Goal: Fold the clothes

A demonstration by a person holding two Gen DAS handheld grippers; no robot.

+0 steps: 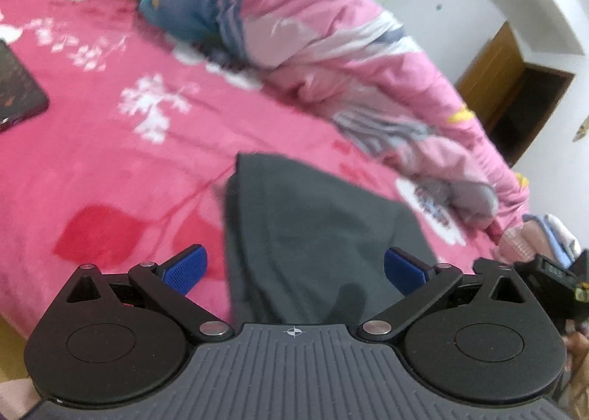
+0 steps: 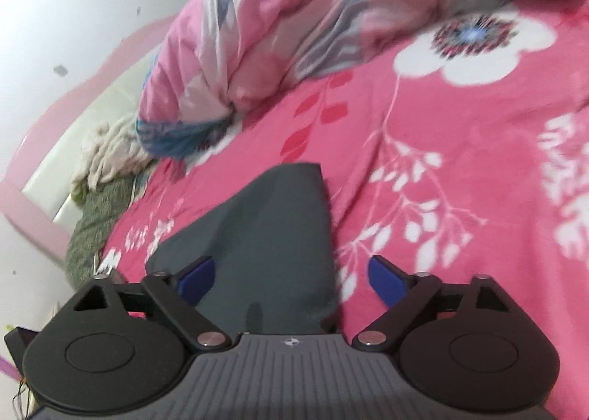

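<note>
A dark grey garment [image 1: 313, 236] lies folded on the pink flowered bedspread [image 1: 110, 162], narrowing to a corner at its far end. My left gripper [image 1: 294, 269] is open above its near part; the left blue pad [image 1: 186, 269] is over the bedspread and the right one is over the cloth's right edge. In the right wrist view the same grey garment [image 2: 265, 236] runs from under my right gripper [image 2: 291, 282], which is open. Its left pad [image 2: 197, 280] is over the cloth and its right pad over the pink bedspread [image 2: 460, 162]. No pad presses on the cloth.
A crumpled pink, blue and grey quilt [image 1: 331, 52] [image 2: 276, 33] is heaped along the far side of the bed. A dark flat phone-like slab [image 1: 18, 92] lies at the left. A green blanket [image 2: 95, 228] and pale cloth lie by the headboard. A wooden door [image 1: 493, 81] stands beyond.
</note>
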